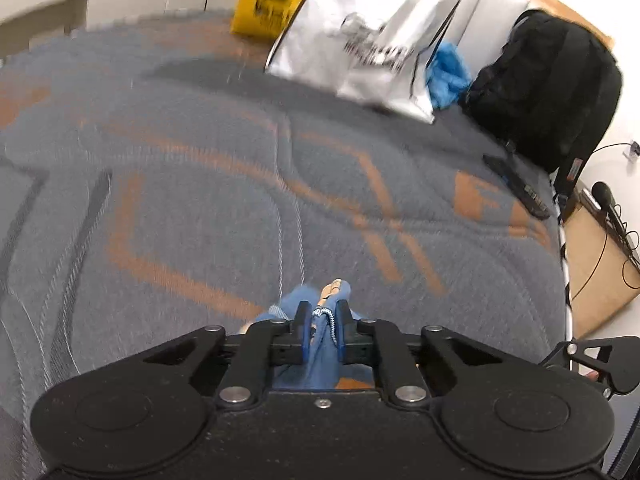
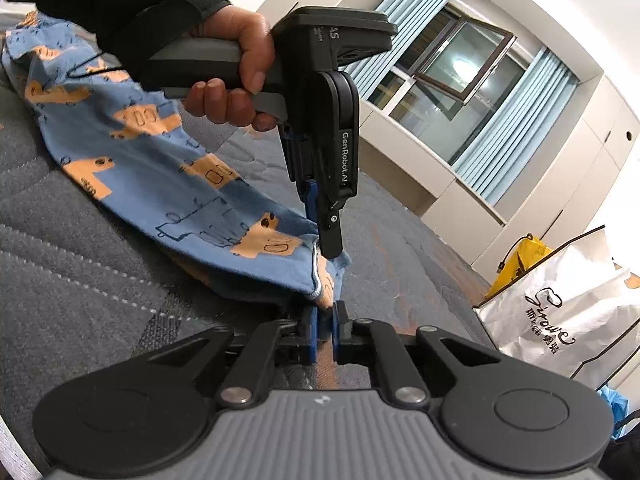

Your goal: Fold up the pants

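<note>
The pants (image 2: 172,184) are blue with orange truck prints and lie stretched over a grey quilted bed (image 2: 80,280). My left gripper (image 1: 322,312) is shut on a bunched edge of the pants (image 1: 320,344). It also shows in the right wrist view (image 2: 326,240), held by a hand and pinching the hem from above. My right gripper (image 2: 325,312) is shut on the same hem corner, just below the left one. Most of the pants are hidden in the left wrist view.
The bed cover (image 1: 200,200) is grey with orange lines. At its far side lie a white shopping bag (image 1: 372,40), a yellow bag (image 1: 268,0), a blue cloth (image 1: 446,74), a black backpack (image 1: 548,88) and a remote (image 1: 516,184). A window (image 2: 452,68) and cabinets stand behind.
</note>
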